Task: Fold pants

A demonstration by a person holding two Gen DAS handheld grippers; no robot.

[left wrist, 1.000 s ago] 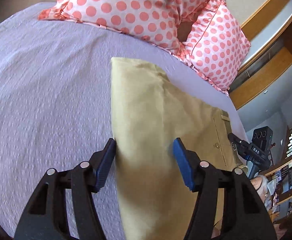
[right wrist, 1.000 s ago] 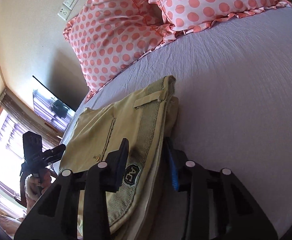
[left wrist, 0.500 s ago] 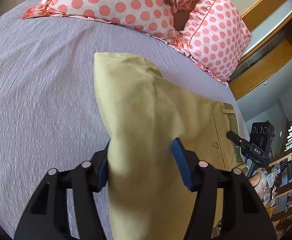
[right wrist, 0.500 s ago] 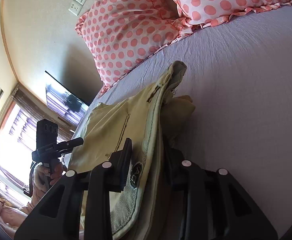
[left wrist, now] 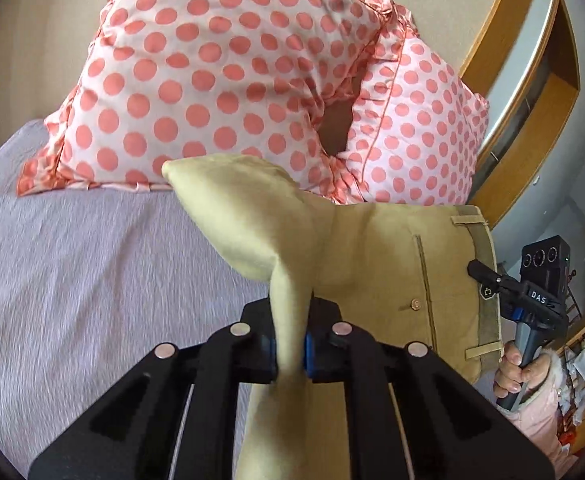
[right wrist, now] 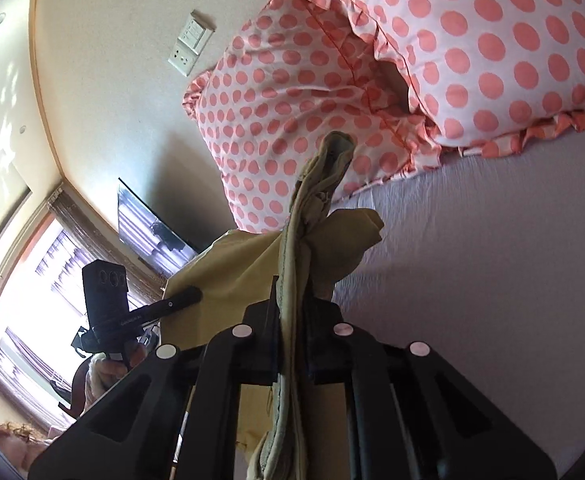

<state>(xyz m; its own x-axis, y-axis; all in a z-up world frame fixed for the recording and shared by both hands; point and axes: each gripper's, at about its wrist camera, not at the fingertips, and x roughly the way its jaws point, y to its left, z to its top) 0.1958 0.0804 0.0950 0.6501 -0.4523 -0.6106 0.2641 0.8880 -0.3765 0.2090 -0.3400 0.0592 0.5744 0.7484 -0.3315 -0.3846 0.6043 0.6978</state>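
The khaki pants (left wrist: 376,264) are folded and held up off the lilac bed sheet (left wrist: 92,280). My left gripper (left wrist: 290,350) is shut on the pants' folded edge, which bunches between its blue pads. My right gripper (right wrist: 292,340) is shut on the pants' waistband (right wrist: 292,272), which stands up on edge between the jaws. The right gripper also shows in the left wrist view (left wrist: 492,284) at the waistband. The left gripper also shows in the right wrist view (right wrist: 172,304) at the far side of the pants (right wrist: 244,264).
Two pink polka-dot pillows (left wrist: 220,80) (right wrist: 472,48) lie at the head of the bed. A wall with a socket plate (right wrist: 190,42), a wall-mounted TV (right wrist: 152,228) and a bright window (right wrist: 24,280) are beyond the bed.
Both grippers have closed on the pants and lifted them off the sheet. The views have tilted up toward the pillows and wall.
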